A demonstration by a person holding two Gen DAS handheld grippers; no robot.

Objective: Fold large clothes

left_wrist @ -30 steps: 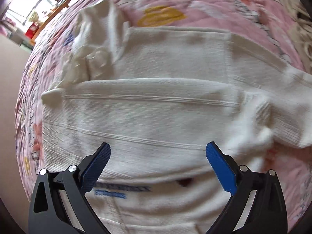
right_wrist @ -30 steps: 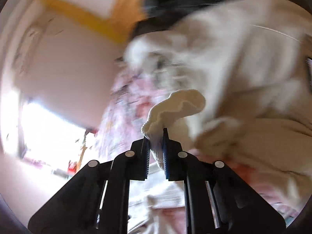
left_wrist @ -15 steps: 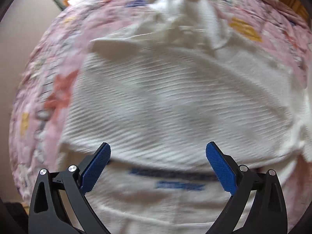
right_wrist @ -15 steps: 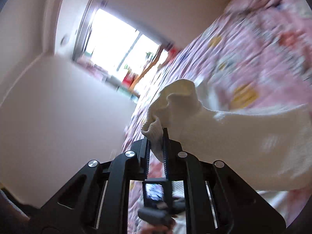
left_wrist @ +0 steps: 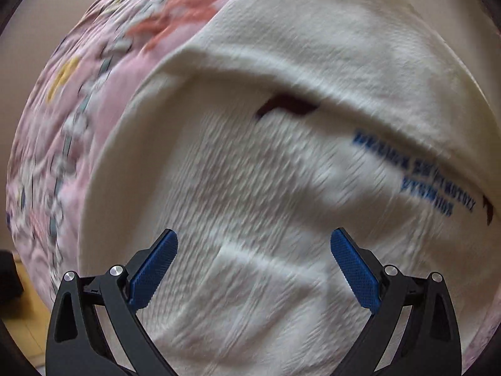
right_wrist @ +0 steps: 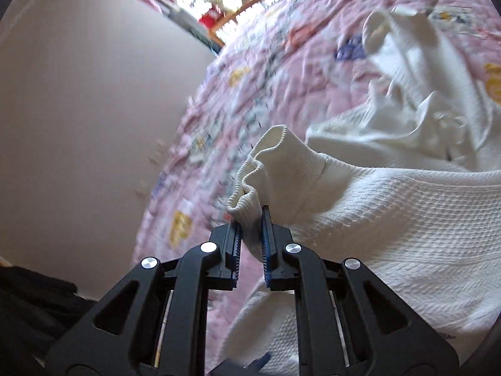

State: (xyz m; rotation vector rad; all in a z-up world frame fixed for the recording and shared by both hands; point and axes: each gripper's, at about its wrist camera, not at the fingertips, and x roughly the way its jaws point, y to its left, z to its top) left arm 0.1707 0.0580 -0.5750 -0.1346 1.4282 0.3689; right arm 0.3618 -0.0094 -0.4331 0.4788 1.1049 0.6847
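A large white textured sweatshirt (left_wrist: pixel 250 188) with blue lettering (left_wrist: pixel 416 172) lies on a pink patterned quilt (left_wrist: pixel 94 78). A fold of its cloth lies across its upper part. My left gripper (left_wrist: pixel 253 260) is open and empty, close above the sweatshirt's body. In the right wrist view my right gripper (right_wrist: pixel 250 219) is shut on the ribbed cuff (right_wrist: pixel 275 159) of a sleeve, held above the sweatshirt (right_wrist: pixel 407 235). The other sleeve or hood (right_wrist: pixel 407 62) lies crumpled farther off.
The pink quilt (right_wrist: pixel 266 62) covers the bed. A beige wall (right_wrist: pixel 78 94) runs along its left side. A bright window with a wooden rail and red items (right_wrist: pixel 219 0) stands at the far end. Dark objects (right_wrist: pixel 31 297) lie at the lower left.
My right gripper has carried the cuff over and down across the sweatshirt. My left gripper has swung lower and nearer, turning toward the lettering. The views are blurred from motion.
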